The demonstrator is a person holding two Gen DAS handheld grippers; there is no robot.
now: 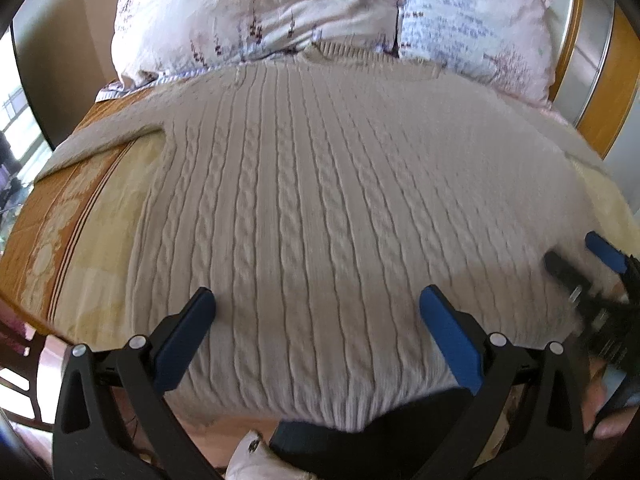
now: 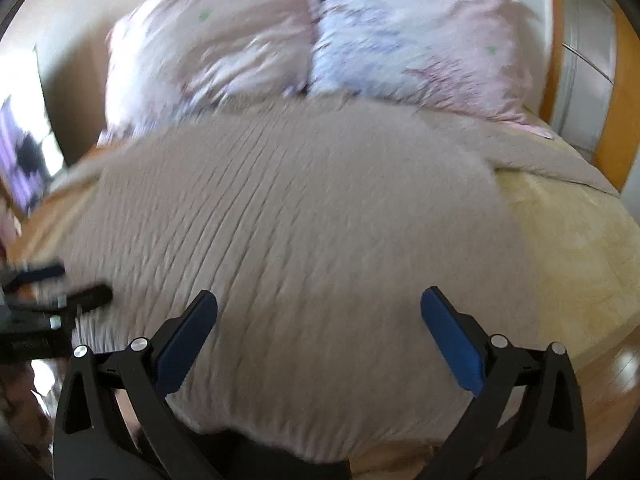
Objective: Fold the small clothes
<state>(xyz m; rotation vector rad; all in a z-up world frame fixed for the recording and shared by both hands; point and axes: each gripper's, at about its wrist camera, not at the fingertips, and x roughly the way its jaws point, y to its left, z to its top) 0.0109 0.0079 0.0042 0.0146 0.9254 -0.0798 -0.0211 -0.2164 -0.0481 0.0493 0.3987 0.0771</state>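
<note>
Now hovering both hand-held grippers, left [image 1: 316, 322] and right [image 2: 318, 324], jaws spread and empty, over the near hem of the sweater [image 1: 320, 200] lying flat on the bed [image 1: 100, 208], needing level, evenly spaced pinches.

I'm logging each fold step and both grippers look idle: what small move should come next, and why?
Probably lower the open left gripper onto the near hem of the sweater and close. The sweater lies flat and unfolded on the bed, sleeves spread, and the right gripper is open too, holding nothing.
</note>
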